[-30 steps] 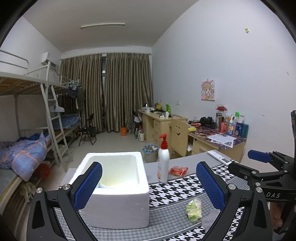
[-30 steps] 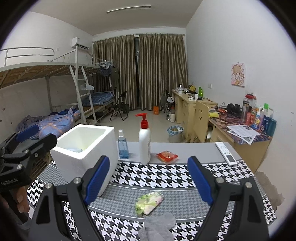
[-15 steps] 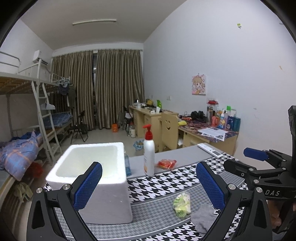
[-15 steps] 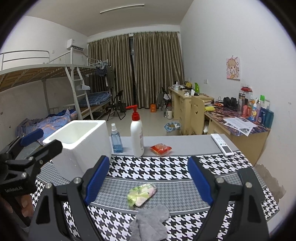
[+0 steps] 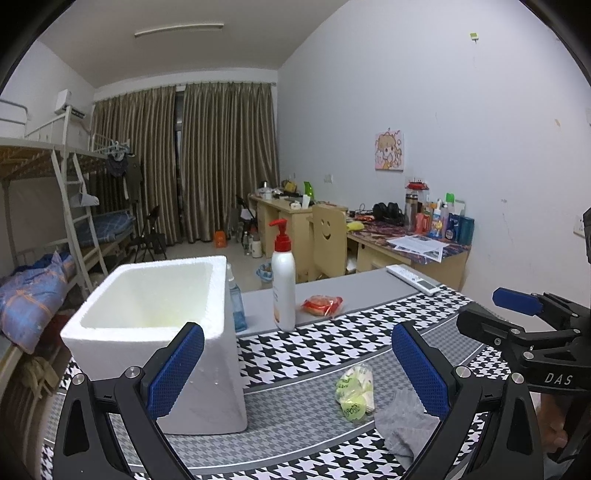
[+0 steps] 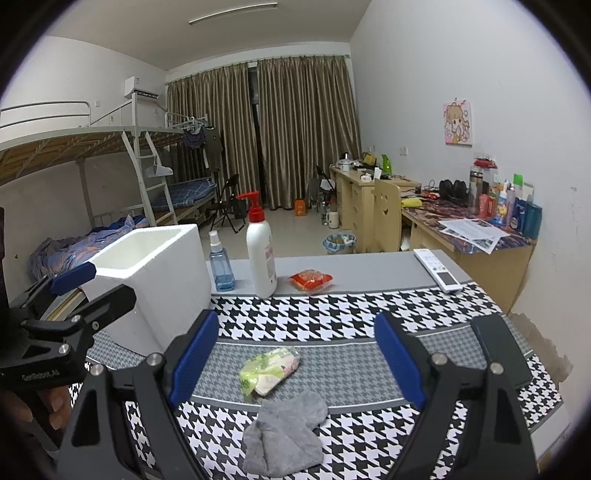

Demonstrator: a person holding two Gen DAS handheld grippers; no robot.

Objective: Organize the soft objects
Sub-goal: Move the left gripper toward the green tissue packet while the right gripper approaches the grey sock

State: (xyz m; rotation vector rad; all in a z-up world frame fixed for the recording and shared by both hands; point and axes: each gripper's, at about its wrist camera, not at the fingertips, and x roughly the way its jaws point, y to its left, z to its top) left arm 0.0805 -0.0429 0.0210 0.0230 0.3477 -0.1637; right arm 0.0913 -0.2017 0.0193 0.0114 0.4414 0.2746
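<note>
We see a dorm room with white walls and a pale tiled floor. Brown curtains cover the far end, drawn shut. A strip light runs along the ceiling, and an air conditioner hangs high on the left. A metal bunk bed with a ladder lines the left wall. On the right stand wooden desks, cluttered, and a chair with a smiling face cut in its back. A cartoon poster hangs above them. A folding chair stands near the curtains.
</note>
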